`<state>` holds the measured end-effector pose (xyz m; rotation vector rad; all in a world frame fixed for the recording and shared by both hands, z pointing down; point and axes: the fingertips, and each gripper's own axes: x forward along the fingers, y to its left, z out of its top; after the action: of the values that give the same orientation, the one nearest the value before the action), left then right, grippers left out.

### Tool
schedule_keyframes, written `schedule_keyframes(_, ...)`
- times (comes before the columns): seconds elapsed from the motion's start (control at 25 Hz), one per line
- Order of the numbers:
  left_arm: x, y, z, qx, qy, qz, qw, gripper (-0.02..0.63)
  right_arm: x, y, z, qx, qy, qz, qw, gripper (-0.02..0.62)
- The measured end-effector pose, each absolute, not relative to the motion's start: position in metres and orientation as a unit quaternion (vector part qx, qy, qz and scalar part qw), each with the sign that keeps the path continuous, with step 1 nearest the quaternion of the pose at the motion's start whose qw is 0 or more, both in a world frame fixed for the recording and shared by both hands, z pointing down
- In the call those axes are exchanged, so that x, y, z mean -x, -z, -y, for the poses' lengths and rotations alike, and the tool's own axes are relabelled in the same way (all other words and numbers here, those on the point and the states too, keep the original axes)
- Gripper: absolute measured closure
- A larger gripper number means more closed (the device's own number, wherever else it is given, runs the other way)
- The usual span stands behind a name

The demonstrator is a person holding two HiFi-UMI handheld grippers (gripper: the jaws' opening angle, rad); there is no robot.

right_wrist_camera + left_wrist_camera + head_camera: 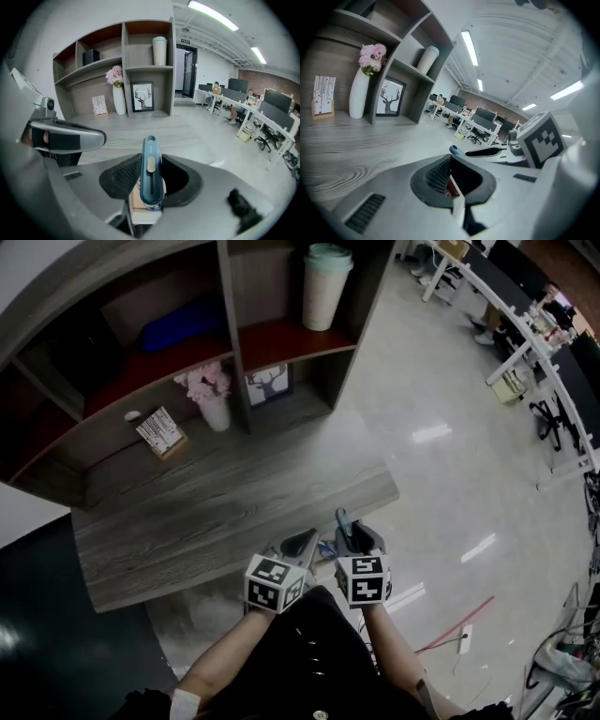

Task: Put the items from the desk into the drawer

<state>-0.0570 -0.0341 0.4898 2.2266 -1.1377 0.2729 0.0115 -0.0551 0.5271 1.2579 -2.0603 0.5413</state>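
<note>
A blue knife (150,176) is gripped between the jaws of the right gripper (150,187), which are kept partly apart by its body. Its end sticks out past them. It is held just off the front edge of the desk (216,512), near the desk's right corner. The left gripper (451,160) is held just beside it at the same edge, jaws closed together with nothing between them. A vase (216,411), a deer picture (269,384) and a card (161,431) are seen at the desk's back.

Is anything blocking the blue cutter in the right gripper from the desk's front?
Nothing visible does. The right gripper holds the blue cutter at the desk's front edge; the left gripper is beside it, not in front.
</note>
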Motion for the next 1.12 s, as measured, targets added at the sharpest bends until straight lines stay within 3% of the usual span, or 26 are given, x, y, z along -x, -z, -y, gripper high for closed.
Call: schedule_keyframes(1.12, -0.020, -0.506, 0.005, -0.868, -0.155, 0.357, 0.309, 0.597, -0.089, -0.546, 0.012, -0.539, -0.262, 0.737, 0.313, 0.457)
